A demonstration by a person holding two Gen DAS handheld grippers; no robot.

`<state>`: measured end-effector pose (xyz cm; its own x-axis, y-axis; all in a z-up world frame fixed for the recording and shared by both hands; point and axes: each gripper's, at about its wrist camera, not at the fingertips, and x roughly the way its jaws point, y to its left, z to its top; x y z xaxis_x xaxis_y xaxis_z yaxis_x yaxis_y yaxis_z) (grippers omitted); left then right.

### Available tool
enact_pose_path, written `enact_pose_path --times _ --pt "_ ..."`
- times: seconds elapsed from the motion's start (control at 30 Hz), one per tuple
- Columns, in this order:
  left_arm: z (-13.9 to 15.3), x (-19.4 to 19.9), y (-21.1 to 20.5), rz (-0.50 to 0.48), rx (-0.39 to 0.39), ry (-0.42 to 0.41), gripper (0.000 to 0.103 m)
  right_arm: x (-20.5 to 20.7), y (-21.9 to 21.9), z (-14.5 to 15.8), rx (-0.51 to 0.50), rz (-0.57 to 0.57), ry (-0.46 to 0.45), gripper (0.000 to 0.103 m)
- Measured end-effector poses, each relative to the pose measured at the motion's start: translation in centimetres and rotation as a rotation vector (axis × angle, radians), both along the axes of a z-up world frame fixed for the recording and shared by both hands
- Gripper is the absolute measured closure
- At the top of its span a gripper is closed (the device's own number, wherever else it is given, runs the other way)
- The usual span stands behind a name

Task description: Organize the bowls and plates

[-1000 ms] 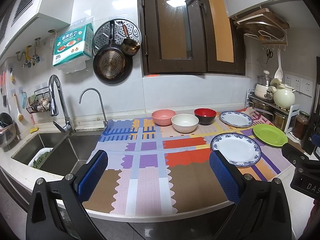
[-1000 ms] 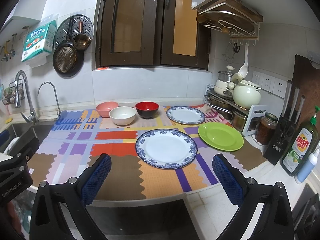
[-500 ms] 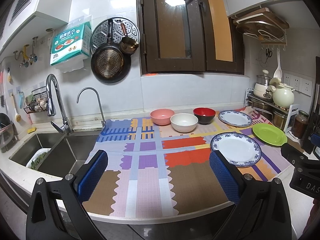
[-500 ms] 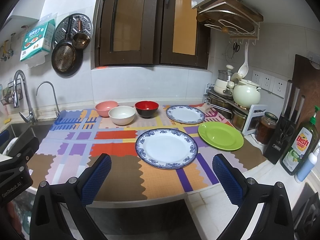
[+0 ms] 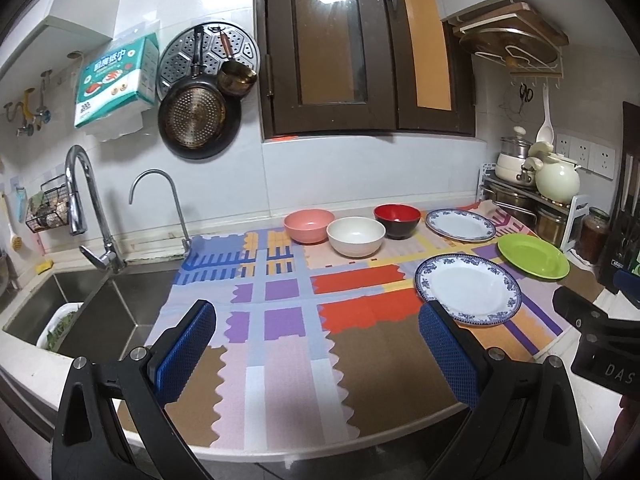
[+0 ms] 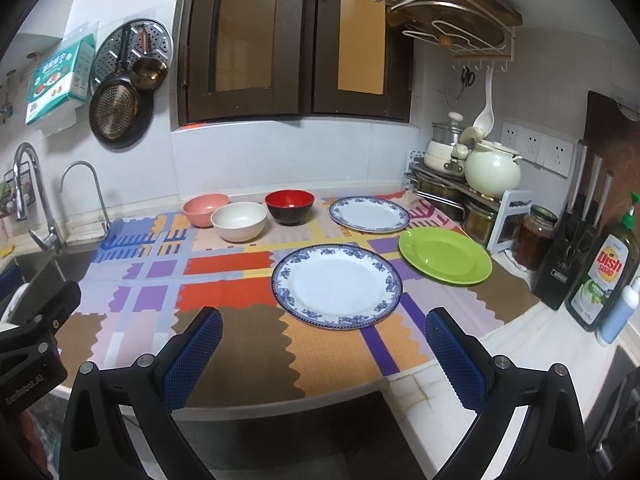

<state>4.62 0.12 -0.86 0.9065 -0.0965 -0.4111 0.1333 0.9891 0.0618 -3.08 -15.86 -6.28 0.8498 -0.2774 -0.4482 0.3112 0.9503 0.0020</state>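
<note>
On a patchwork mat [image 5: 280,340] stand a pink bowl [image 5: 309,225], a white bowl [image 5: 355,236] and a red-and-black bowl [image 5: 397,221] in a row at the back. A blue-rimmed plate [image 6: 337,285] lies in front, a second blue-rimmed plate [image 6: 369,214] behind it, a green plate [image 6: 445,255] to the right. My left gripper [image 5: 318,344] is open and empty over the mat's front edge, left of the near plate [image 5: 467,289]. My right gripper [image 6: 323,350] is open and empty, just in front of the near plate.
A sink [image 5: 80,304] with two taps [image 5: 86,208] is at the left. A rack with pots and a kettle [image 6: 492,172] stands at the back right. A jar [image 6: 534,236], knife block [image 6: 568,264] and dish soap bottle [image 6: 604,268] line the right edge.
Both views have shifted slightly; the grippers drifted a little and stay open. Nothing on the counter has moved.
</note>
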Motion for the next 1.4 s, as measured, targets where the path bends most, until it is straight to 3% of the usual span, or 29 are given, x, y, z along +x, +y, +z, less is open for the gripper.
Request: enact_pose_path --times 0.33,0.63,1.1,1.4 --pt "-0.5 6.5 -5.0 -0.031 0.005 0.015 0.0 4.7 -3.5 -0.2 -0.039 -0.039 -0.004 0.001" --pt "-1.9 11.4 -10.5 -0.04 0.042 0.041 0.0 10.8 -10.0 -1.2 0.025 -0.046 0.001 0.001" --pt "-7.6 19.2 -15.3 -0.125 0.066 0.251 0.012 17.1 -15.5 -6.2 0.103 -0.089 0.149 0.007" --pt "-11.9 23.0 -17.6 -0.15 0.072 0.374 0.024 20.6 -18.0 -9.8 0.118 -0.112 0.23 0.019"
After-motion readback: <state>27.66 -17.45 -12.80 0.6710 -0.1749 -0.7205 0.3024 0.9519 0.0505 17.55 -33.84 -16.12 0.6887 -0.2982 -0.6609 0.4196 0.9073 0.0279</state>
